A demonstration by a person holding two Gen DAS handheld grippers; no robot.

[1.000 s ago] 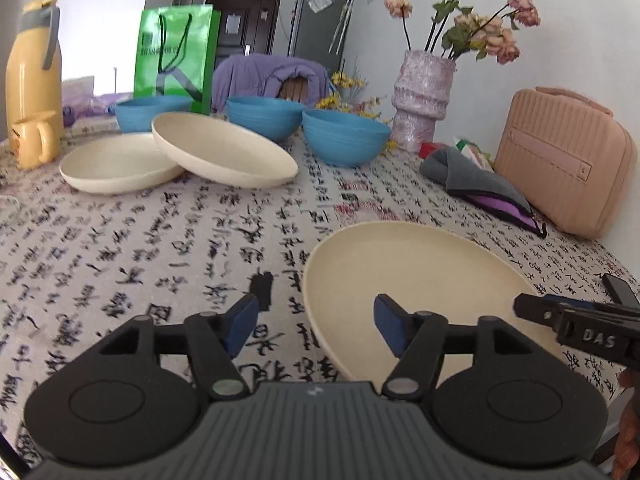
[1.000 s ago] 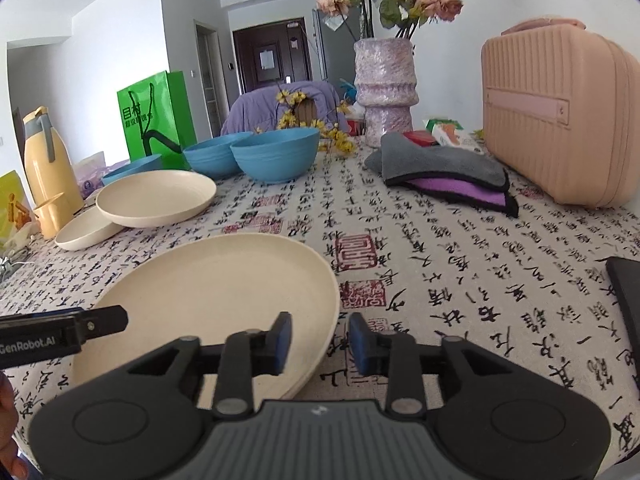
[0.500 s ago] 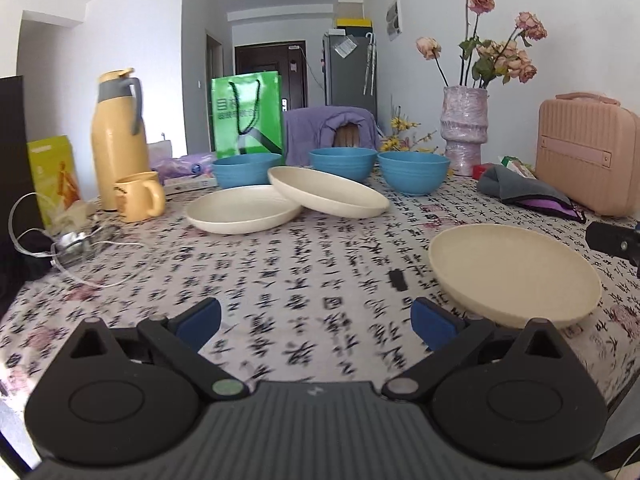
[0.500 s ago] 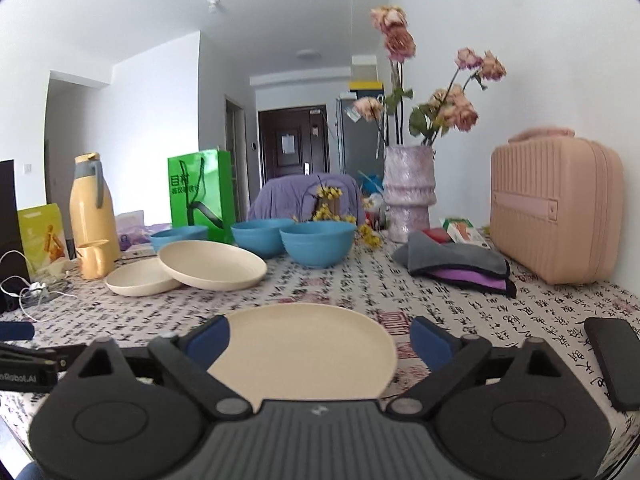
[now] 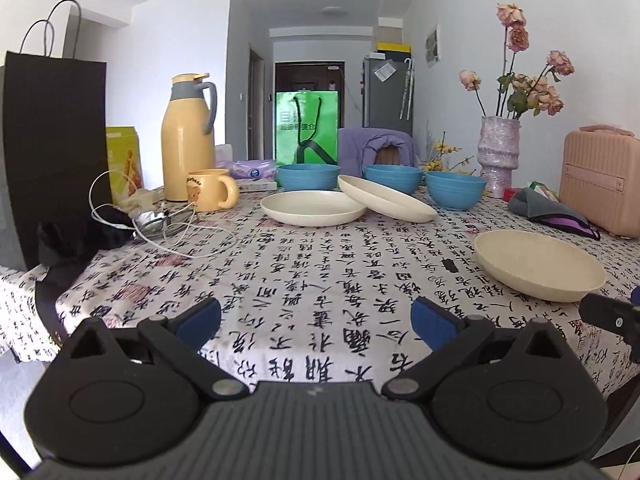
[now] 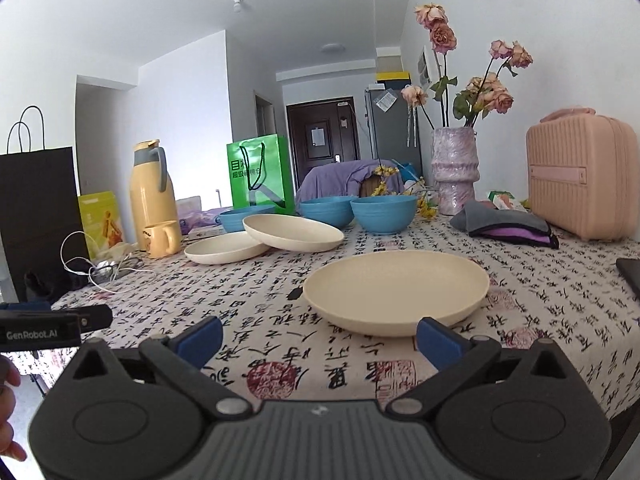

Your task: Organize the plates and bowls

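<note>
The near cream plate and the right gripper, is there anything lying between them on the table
No. In the right wrist view only bare printed tablecloth lies between the open right gripper and the near cream plate.

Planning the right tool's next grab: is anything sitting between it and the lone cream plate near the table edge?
Nothing visible. The right tool is open, and only bare tablecloth lies between it and the cream plate just ahead.
</note>
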